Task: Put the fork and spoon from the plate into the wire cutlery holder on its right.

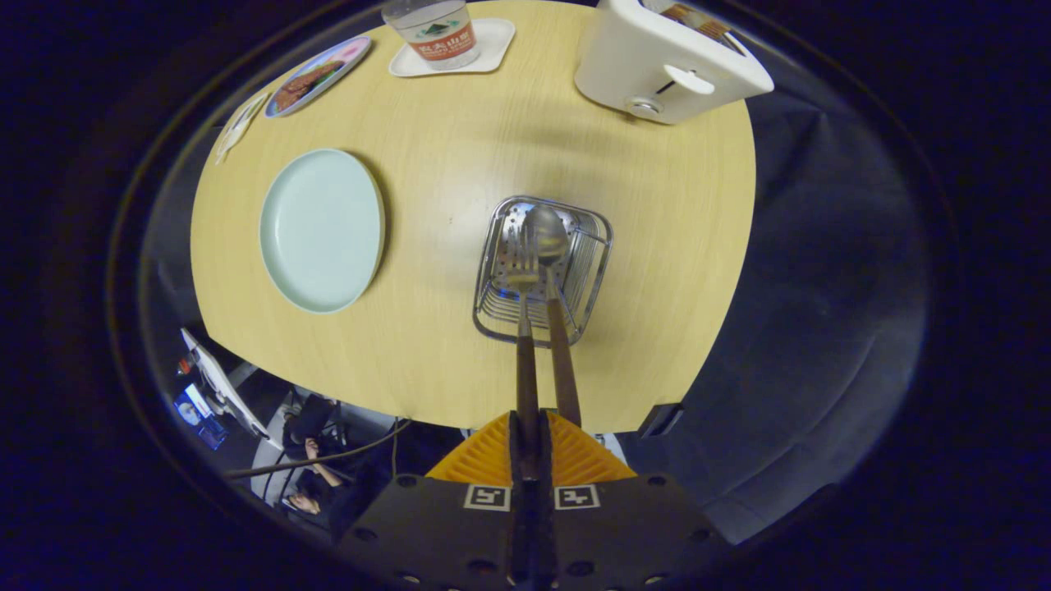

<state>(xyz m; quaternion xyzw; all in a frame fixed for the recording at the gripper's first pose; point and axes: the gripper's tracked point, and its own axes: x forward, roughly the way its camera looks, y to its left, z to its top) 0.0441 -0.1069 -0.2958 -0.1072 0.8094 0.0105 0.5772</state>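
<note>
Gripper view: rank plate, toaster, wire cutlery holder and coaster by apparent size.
1. Plate: largest.
2. Toaster: cut off in view, and fisheye distortion makes its rank against the plate unsure.
3. Wire cutlery holder.
4. Coaster: smallest, partly under the bottle.
The tongs are shut on the fork and spoon.

I see a pale mint plate (322, 230) at left on the light wood-grain table (460, 139), a shiny silver wire cutlery holder (585, 283) at centre, brown-handled fork (525, 328) and spoon (548, 238), a white toaster (669, 57) upper right.
</note>
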